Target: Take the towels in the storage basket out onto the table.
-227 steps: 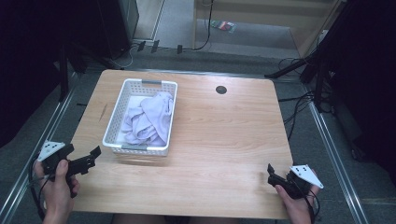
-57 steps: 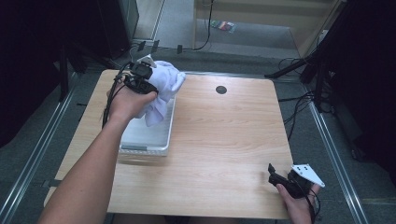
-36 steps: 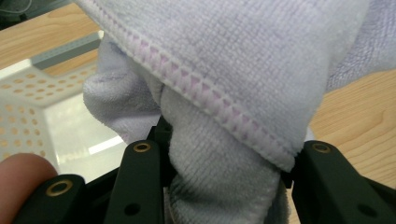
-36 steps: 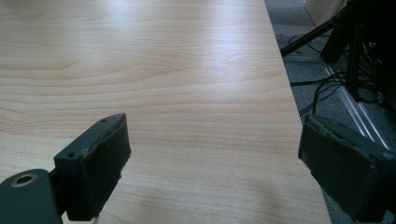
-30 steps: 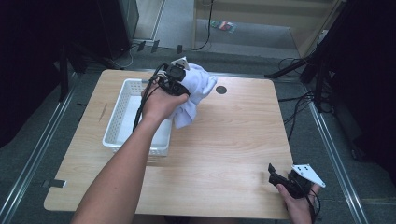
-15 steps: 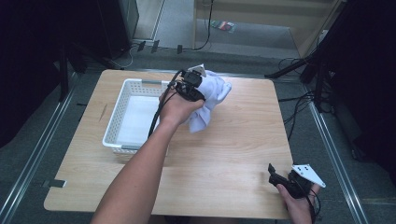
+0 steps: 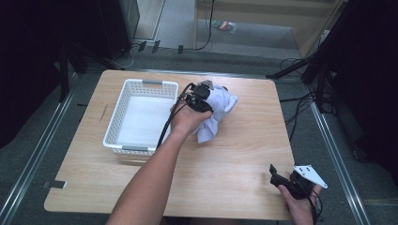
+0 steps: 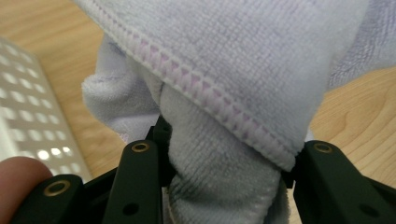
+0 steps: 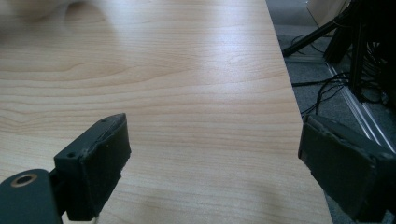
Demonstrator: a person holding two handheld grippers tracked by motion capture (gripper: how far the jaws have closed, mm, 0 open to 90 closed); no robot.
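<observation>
Hanging bunched from the left gripper (image 7: pixel 202 99), a pale lilac terry towel with a stitched hem (image 7: pixel 217 114) sits over the light wood table (image 7: pixel 244 159), just right of the white perforated plastic basket (image 7: pixel 123 110) w/ grey handles, which looks emptied. Jaws are clamped on a thick fold of the towel (image 8: pixel 224 93); cloth bulges between & over them in the left gripper view.

Right gripper (image 7: pixel 286 180) rests at the near right corner of the table, well apart from the towel, jaws wide apart w/ nothing between them, bare wood (image 9: pixel 187 93) ahead.

Risks, as I judge: grip is on a bunched fold, not the hem, so cloth could slip out if swung; trailing end may drag or snag on the basket rim; left gripper's cable runs along the basket edge & could catch it.

No brands, labels or readable writing anywhere.
</observation>
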